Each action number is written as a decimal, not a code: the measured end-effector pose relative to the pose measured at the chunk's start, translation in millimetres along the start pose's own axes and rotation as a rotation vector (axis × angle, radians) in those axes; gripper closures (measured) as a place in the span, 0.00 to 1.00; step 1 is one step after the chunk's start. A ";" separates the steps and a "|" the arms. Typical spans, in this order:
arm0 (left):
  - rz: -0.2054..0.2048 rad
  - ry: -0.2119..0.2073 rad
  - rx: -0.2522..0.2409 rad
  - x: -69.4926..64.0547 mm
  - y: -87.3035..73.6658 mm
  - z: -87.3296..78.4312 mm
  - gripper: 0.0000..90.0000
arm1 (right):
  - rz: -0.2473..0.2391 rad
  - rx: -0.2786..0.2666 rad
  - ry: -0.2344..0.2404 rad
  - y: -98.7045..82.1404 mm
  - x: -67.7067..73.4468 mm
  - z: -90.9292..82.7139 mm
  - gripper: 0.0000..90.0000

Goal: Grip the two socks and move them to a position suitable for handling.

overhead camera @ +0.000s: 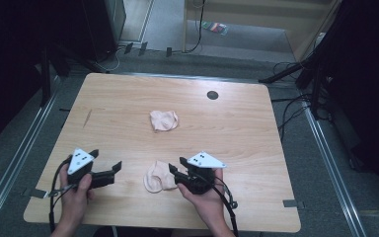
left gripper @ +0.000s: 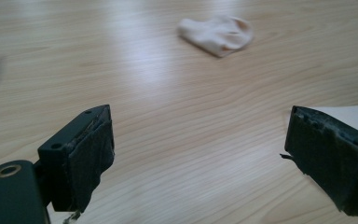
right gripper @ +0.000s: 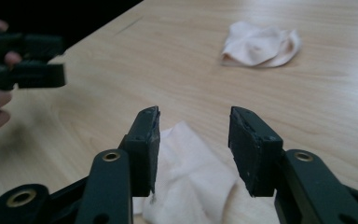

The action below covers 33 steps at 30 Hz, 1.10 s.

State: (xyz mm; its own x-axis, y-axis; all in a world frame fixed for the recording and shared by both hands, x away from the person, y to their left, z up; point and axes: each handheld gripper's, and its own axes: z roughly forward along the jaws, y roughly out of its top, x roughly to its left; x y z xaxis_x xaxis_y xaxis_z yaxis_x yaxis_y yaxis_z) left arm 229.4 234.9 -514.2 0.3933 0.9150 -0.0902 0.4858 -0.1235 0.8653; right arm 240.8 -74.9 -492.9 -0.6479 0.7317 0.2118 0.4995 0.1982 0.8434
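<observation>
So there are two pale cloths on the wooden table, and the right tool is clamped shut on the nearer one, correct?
Not quite. The right tool is open: the right gripper view shows its jaws apart above the nearer cloth, not pressing it. Two pale cloths do lie on the wooden table.

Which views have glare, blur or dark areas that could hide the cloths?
High view: table evenly lit, surroundings dark, both cloths clear. Left gripper view: a pale glare streak on the wood, far cloth slightly soft. Right gripper view: the left tongs blurred at the dark edge, near cloth bright and soft.

Near cloth [overhead camera: 159,177] between claws; far cloth [overhead camera: 164,120] behind, mid-table [overhead camera: 118,108].
</observation>
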 end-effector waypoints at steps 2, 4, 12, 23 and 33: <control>-0.034 -0.019 0.037 -15.3 4.6 13.1 0.14 | -0.016 0.031 0.027 -9.2 4.4 8.1 0.63; -0.042 -0.028 0.040 -20.4 4.4 16.5 0.15 | -0.023 0.043 0.030 -11.7 4.9 9.9 0.64; 0.033 -0.182 0.125 -45.3 -22.0 21.6 0.29 | -0.085 0.124 0.038 -40.2 8.8 23.9 0.64; 0.059 -0.235 0.190 -65.5 -25.1 34.8 0.62 | -0.179 0.165 -0.017 -50.4 23.9 35.6 0.67; 0.060 -0.234 0.244 -60.4 -21.4 43.6 0.98 | -0.038 0.112 0.000 -41.6 8.6 26.1 0.95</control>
State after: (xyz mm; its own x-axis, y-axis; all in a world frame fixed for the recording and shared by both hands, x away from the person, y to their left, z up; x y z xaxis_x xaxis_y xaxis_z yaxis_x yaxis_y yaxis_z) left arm 229.3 165.5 -548.7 0.5813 0.7941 -0.1778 0.6179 -0.2886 0.7314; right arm 229.5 -59.9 -539.0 -0.6675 0.7224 0.1806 0.5358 0.2975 0.7902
